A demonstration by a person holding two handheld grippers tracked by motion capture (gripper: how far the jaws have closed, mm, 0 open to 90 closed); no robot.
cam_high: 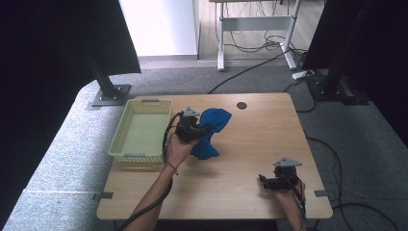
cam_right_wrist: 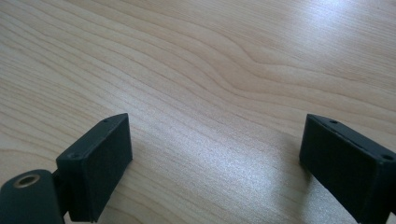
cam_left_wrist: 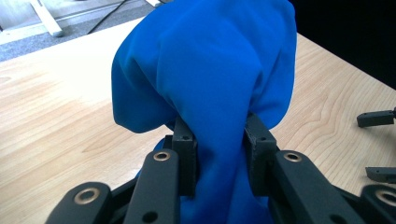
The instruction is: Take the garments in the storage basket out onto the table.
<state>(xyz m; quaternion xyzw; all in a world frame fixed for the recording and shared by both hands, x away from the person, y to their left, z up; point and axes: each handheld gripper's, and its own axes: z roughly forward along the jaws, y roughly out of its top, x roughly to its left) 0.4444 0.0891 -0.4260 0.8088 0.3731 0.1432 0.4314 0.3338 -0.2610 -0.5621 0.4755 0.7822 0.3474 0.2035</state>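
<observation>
Gripping a bunched fold of bright blue soft cloth (cam_left_wrist: 205, 79), the left gripper (cam_high: 192, 126) has its two black jaws clenched on the fabric, which swells up above them and hangs down between them in the left gripper view. Seen from the high view, the blue cloth (cam_high: 211, 130) sits near the centre of the pale wooden worktop (cam_high: 260, 144), slightly toward eleven o'clock, part of it raised at the jaws and part trailing down onto the wood at about five o'clock from the gripper. The person's left hand (cam_high: 177, 147) holds the gripper from below, the forearm running in from the six o'clock edge.

At nine o'clock from the cloth, just beside the left hand, stands a pale yellow-green rectangular plastic basket with latticed walls (cam_high: 126, 126); its floor looks bare. A small dark round grommet hole (cam_high: 241, 105) marks the worktop near the twelve o'clock edge.

The right gripper (cam_high: 269, 181) rests low over the wood at roughly five o'clock, well apart from the cloth, held by the right hand (cam_high: 288, 192). In the right gripper view its jaws stand wide and released, with nothing but bare wood grain (cam_right_wrist: 210, 93) between them. Those jaw tips also peek in at three o'clock of the left gripper view.
</observation>
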